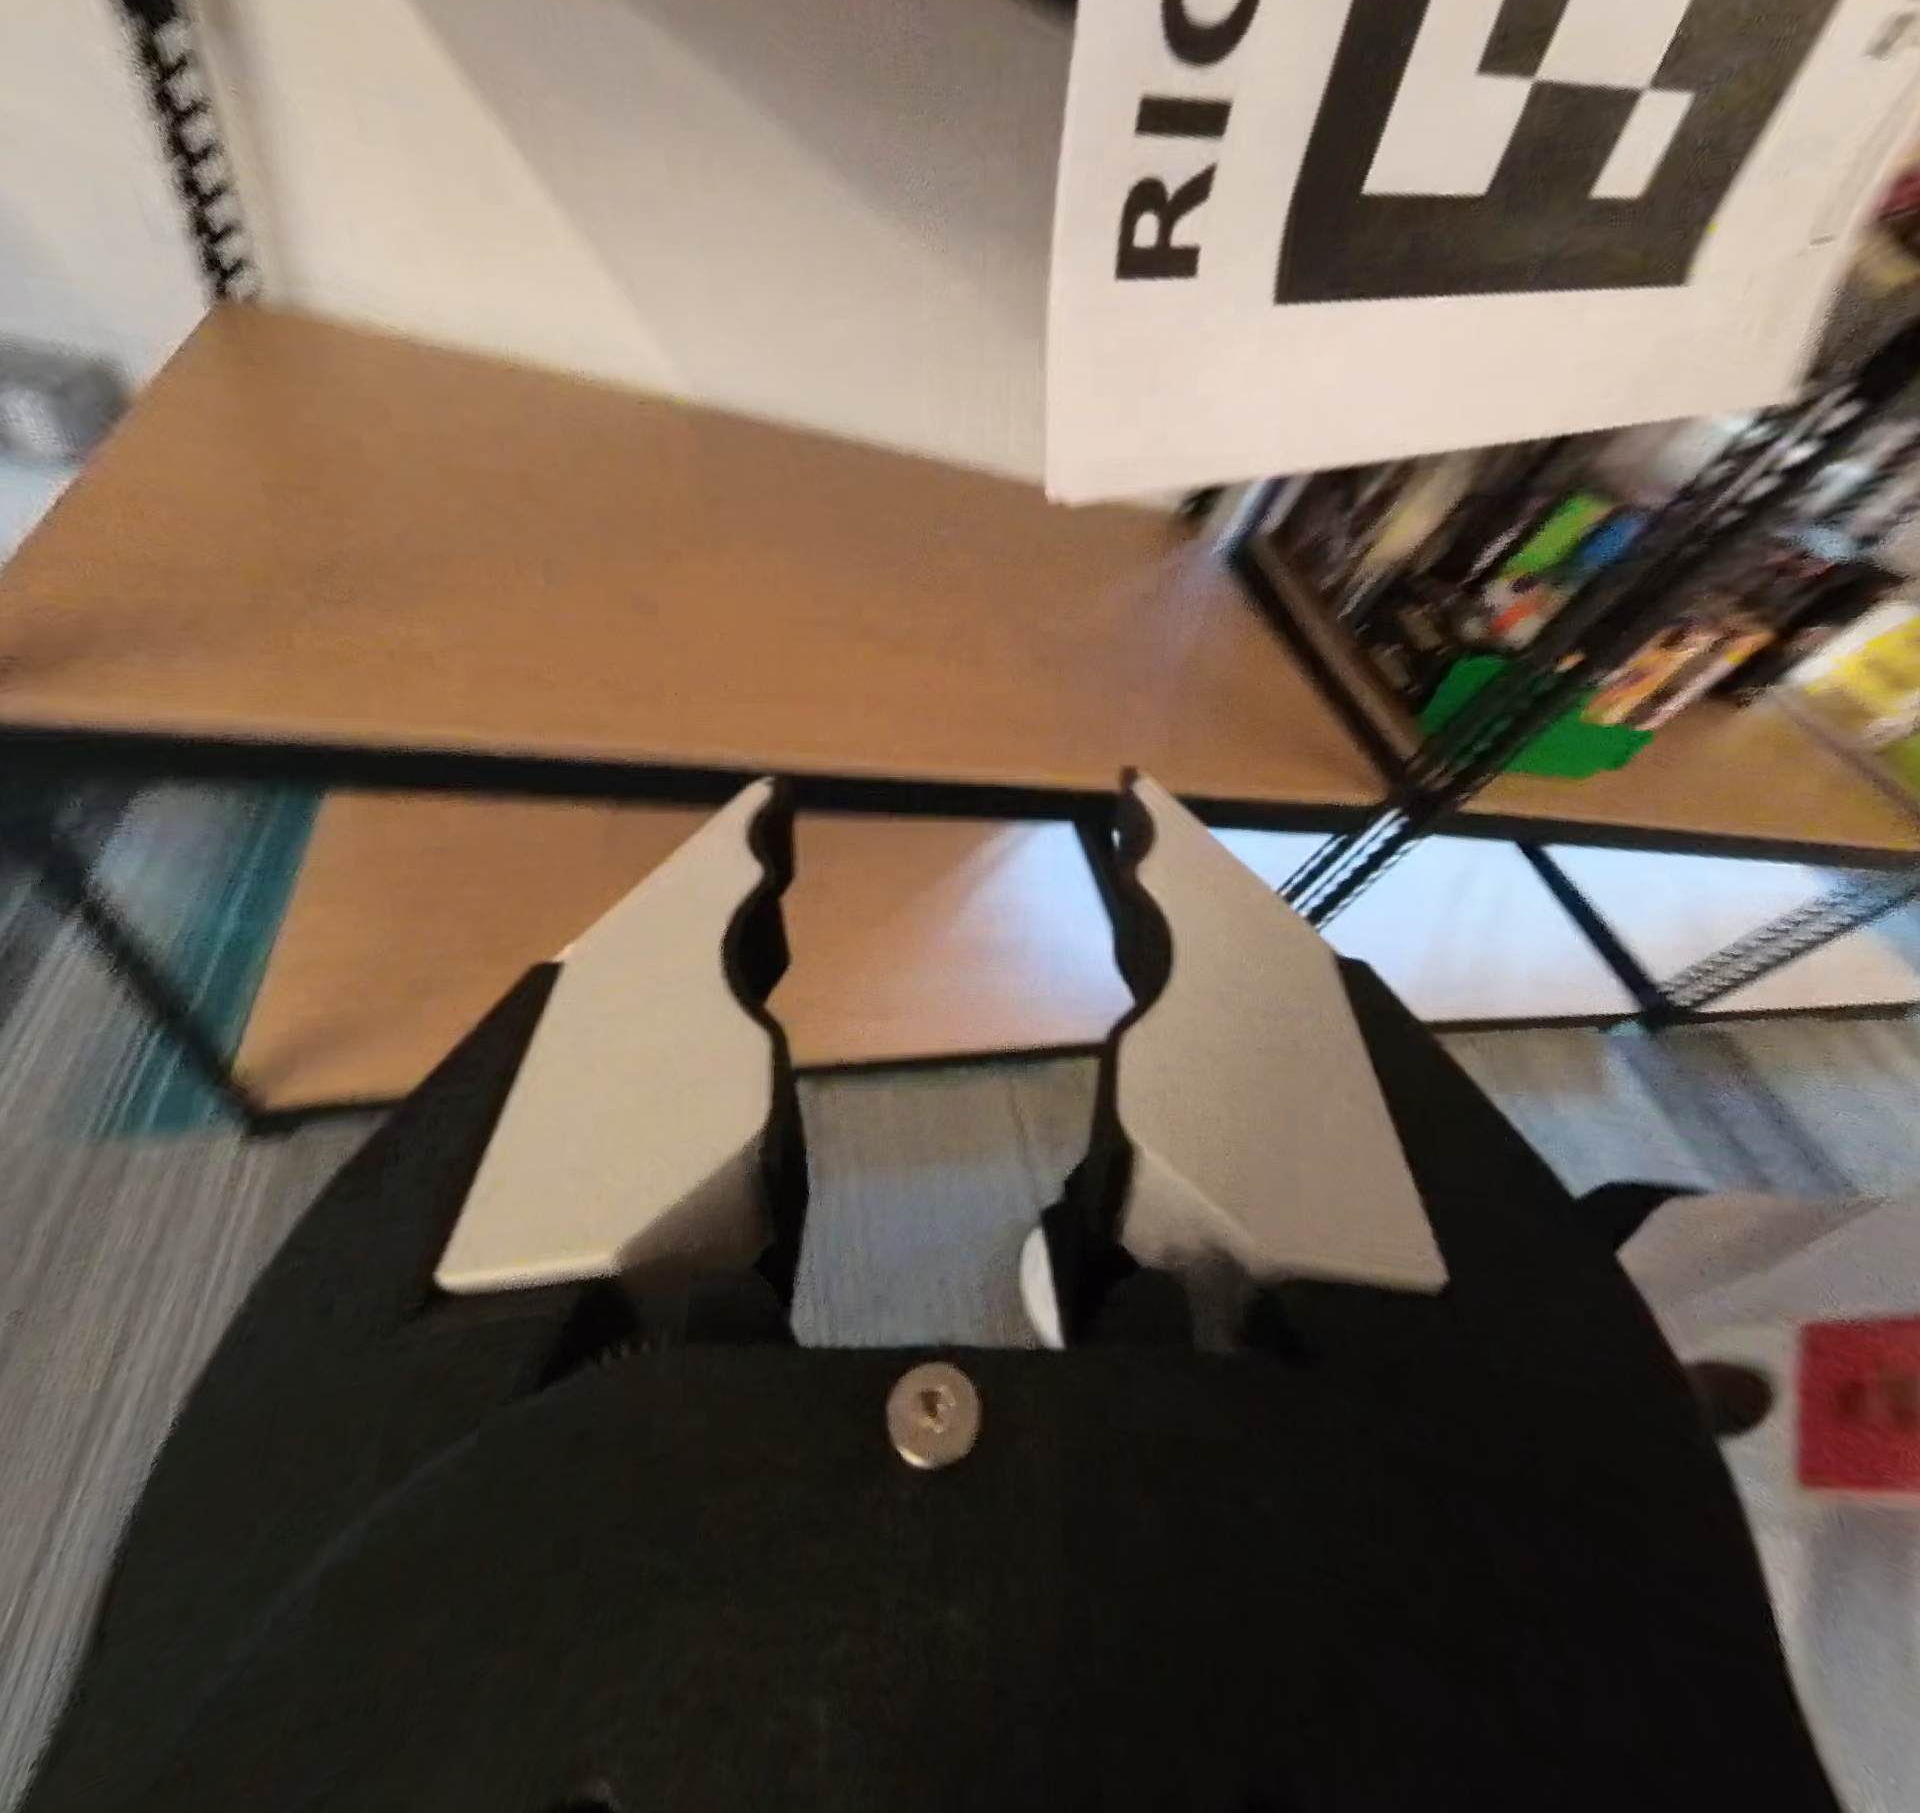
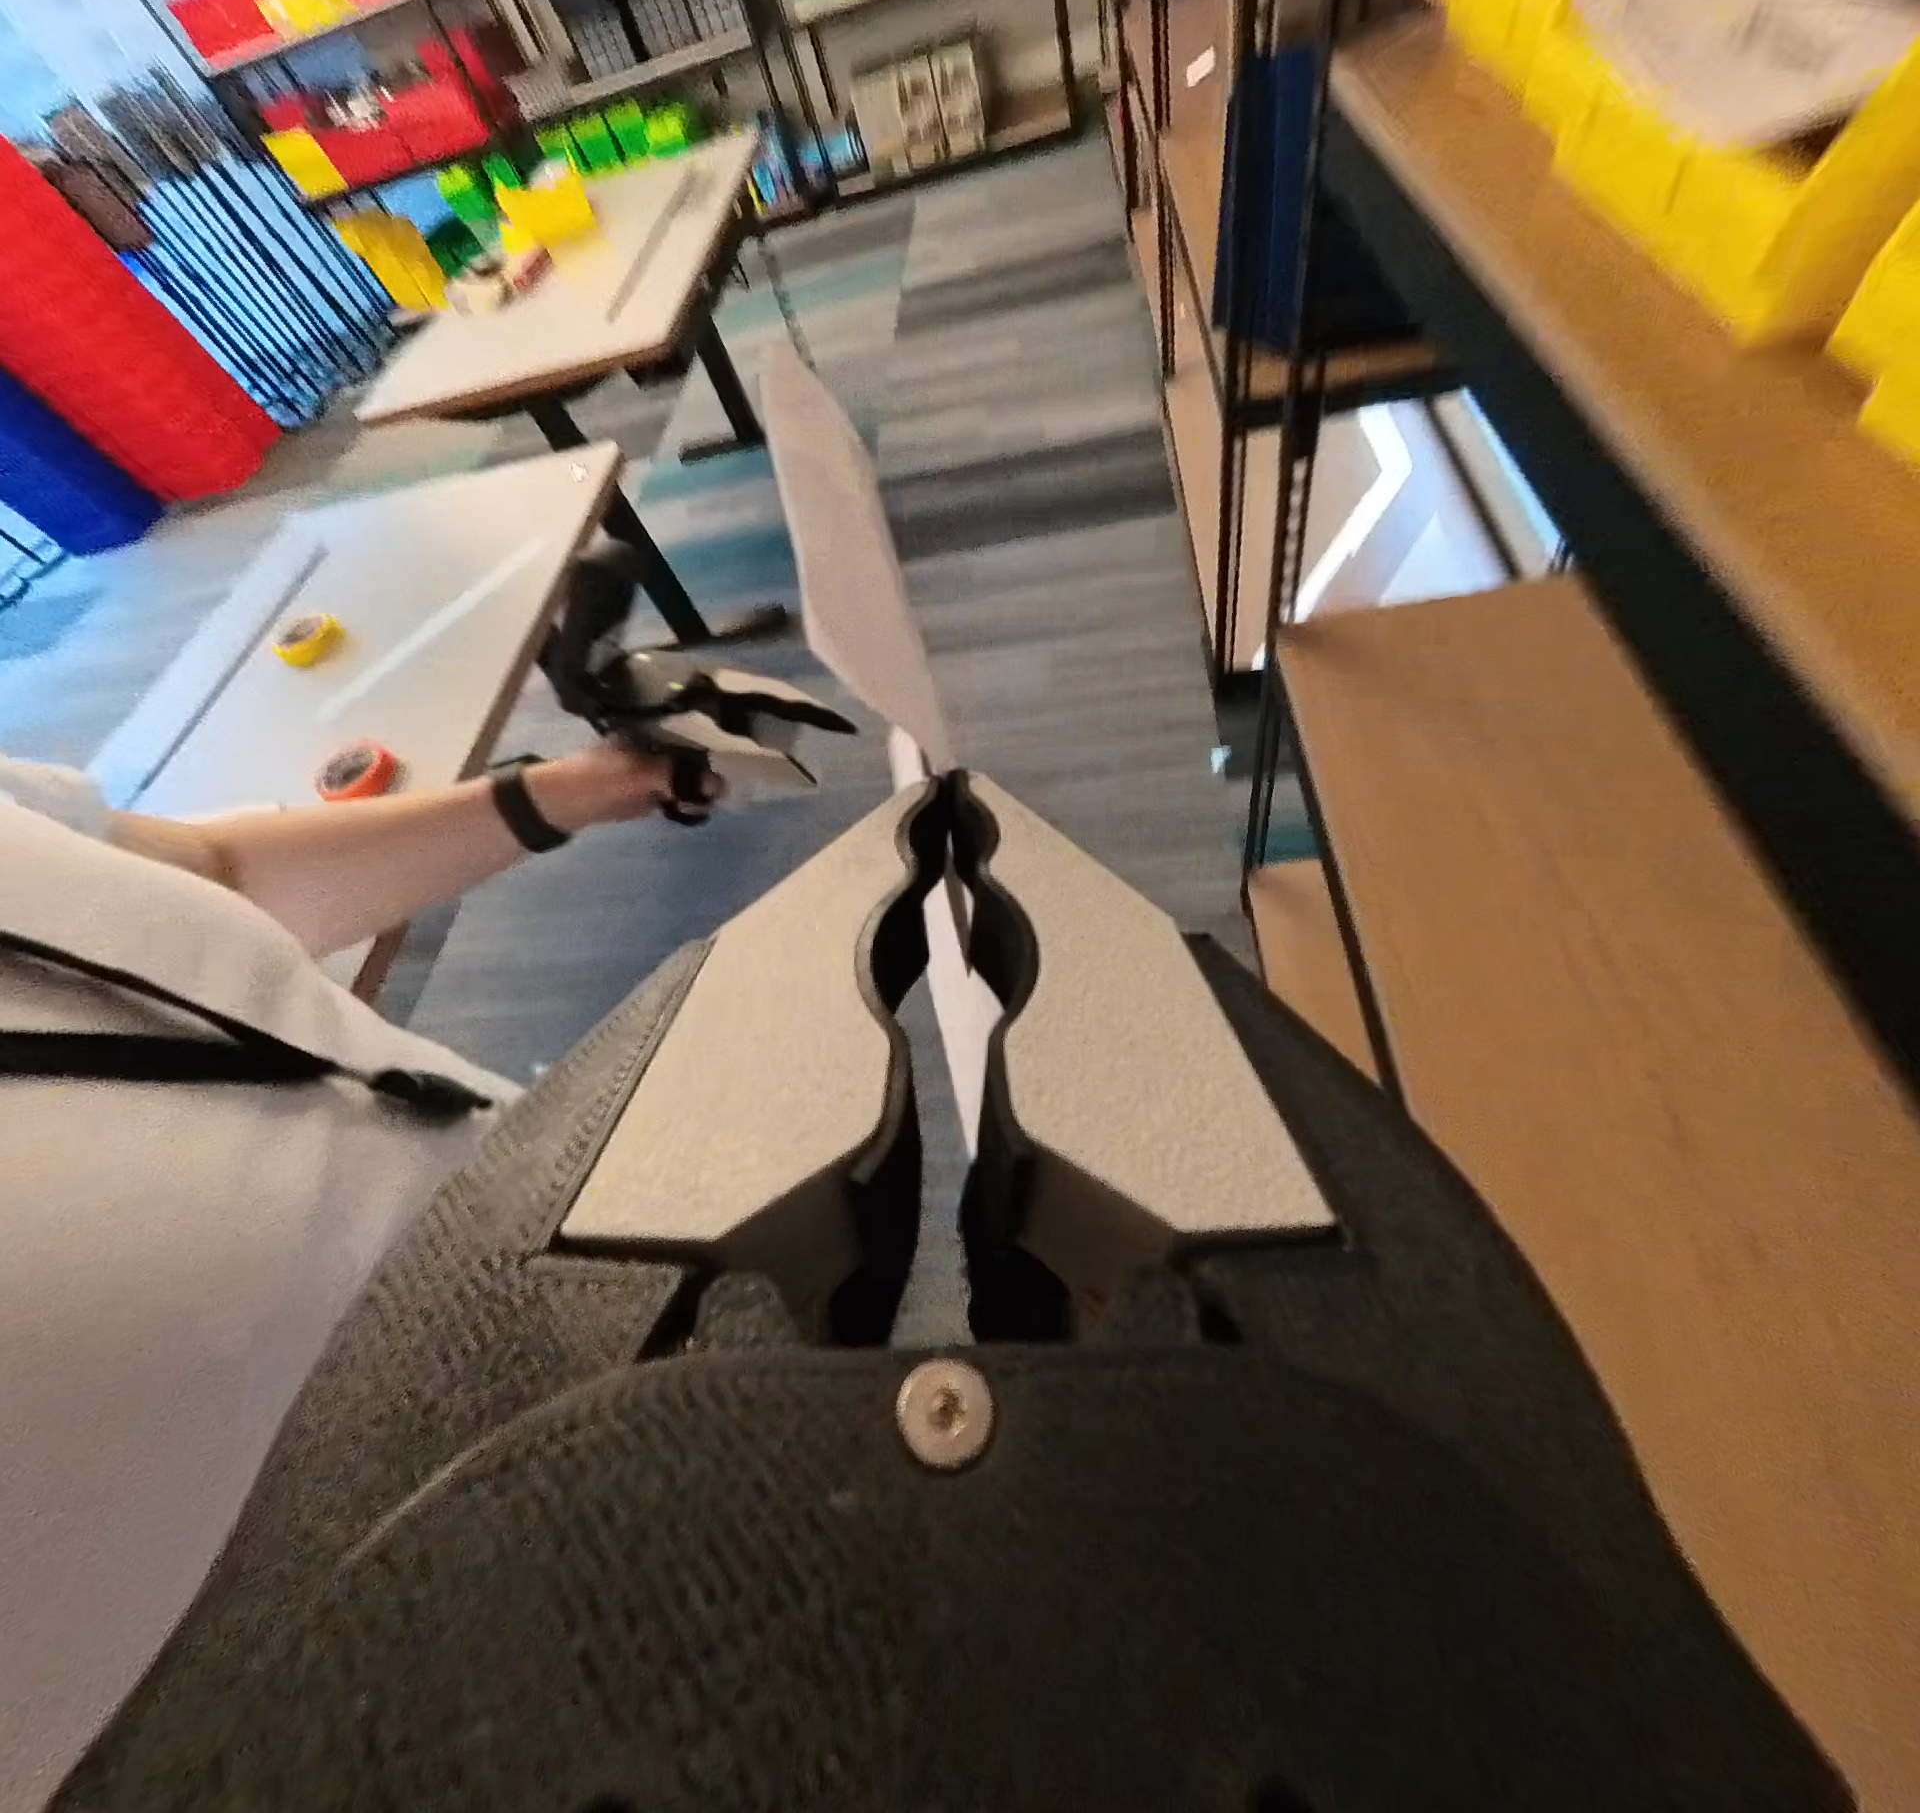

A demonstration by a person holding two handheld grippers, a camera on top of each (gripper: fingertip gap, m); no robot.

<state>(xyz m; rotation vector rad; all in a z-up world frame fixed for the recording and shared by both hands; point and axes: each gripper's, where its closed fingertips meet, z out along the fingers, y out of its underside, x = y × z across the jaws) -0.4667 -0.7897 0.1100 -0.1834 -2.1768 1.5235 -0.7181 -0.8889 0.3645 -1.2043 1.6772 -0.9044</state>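
My right gripper [image 2: 951,778] is shut on a thin white sheet [image 2: 842,537], seen edge-on and standing up beyond the fingertips. The same sheet shows in the left wrist view [image 1: 1455,205] at the top right, with a black-and-white square marker printed on it. My left gripper [image 1: 951,787] is open and empty, held in the air in front of a bare wooden shelf board [image 1: 623,568]. In the right wrist view the left gripper [image 2: 821,750] shows farther off to the left of the sheet, held by a person's hand [image 2: 613,787].
A metal rack with wooden shelves [image 2: 1558,932] stands on the right, with yellow bins [image 2: 1662,153] on an upper shelf. White tables [image 2: 416,600] on the left carry a yellow tape roll [image 2: 307,639] and an orange tape roll [image 2: 356,771]. Stocked racks line the far wall. The left gripper's tips are roughly 35 cm from the right gripper's.
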